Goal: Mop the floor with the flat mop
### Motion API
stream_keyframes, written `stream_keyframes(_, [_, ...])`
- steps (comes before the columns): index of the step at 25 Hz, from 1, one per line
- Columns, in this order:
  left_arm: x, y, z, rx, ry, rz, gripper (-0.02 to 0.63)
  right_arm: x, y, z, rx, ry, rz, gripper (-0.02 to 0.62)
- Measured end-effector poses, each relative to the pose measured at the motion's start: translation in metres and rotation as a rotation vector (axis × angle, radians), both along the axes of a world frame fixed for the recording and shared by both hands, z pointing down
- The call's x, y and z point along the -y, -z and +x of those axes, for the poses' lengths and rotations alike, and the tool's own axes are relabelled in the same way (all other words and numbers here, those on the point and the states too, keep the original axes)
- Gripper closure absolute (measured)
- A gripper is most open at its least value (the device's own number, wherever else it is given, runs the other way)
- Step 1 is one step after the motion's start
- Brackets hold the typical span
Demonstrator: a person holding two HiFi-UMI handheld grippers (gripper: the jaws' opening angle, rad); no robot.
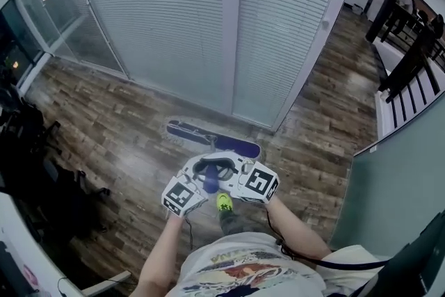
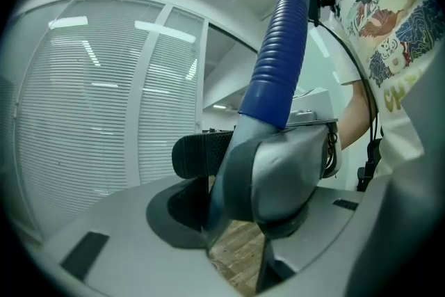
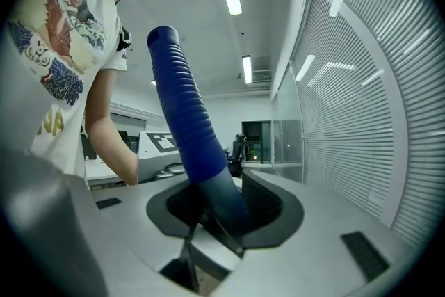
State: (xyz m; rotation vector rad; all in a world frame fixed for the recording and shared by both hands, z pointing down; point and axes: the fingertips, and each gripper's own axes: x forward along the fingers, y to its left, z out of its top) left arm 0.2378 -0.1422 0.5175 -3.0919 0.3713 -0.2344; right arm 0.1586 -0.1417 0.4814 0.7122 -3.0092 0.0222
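The left tongs [image 2: 233, 170] are partly closed around the blue ribbed mop handle [image 2: 278, 59], which is clamped between a black textured pad on one side and the grey finger on the other. The right tongs [image 3: 222, 209] grip the same mop handle lower down, and it rests against the textured pad. The two tongs face each other. The mop head [image 1: 214, 138] lies flat on the wooden floor [image 1: 118, 129] just beside the blinds [image 1: 174, 24].
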Motion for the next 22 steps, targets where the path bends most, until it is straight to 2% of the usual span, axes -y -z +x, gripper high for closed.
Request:
stream_keyframes(11, [-0.179, -0.018, -0.075, 0.016, 0.125, -0.045, 0.457, -0.188, -0.011, -0.073, 0.018, 0.113, -0.017, 0.442])
stream_keyframes(17, [-0.24, -0.016, -0.101, 0.014, 0.171, -0.072, 0.457, -0.253, -0.004, -0.098, 0.023, 0.161, -0.039, 0.436])
stream_keyframes(22, [-0.29, -0.011, -0.109, 0.002, 0.195, -0.085, 0.457, -0.306, -0.005, -0.106, 0.025, 0.188, -0.052, 0.433])
